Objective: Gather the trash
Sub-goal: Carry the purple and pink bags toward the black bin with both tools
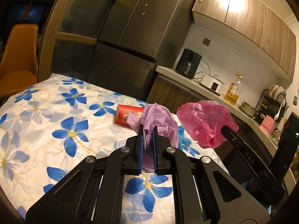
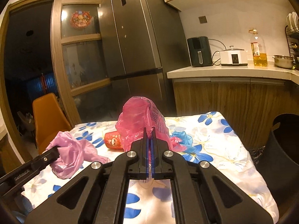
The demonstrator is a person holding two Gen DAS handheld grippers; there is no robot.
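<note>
My left gripper (image 1: 147, 130) is shut on a crumpled purple plastic bag (image 1: 160, 123) and holds it above the table; it also shows in the right wrist view (image 2: 71, 149). My right gripper (image 2: 149, 132) is shut on a pink plastic bag (image 2: 142, 119), lifted above the table; it also shows in the left wrist view (image 1: 203, 121). A red paper cup (image 1: 129, 114) lies on its side on the flowered tablecloth (image 1: 56, 121), behind both bags; it shows in the right wrist view too (image 2: 113, 140). A blue plastic bag (image 2: 182, 138) lies on the table behind the pink bag.
A black trash bin (image 2: 284, 141) stands to the right of the table. An orange chair (image 2: 48, 119) stands at the far left side. A fridge (image 2: 138, 37) and a kitchen counter (image 2: 228, 72) with appliances are behind the table.
</note>
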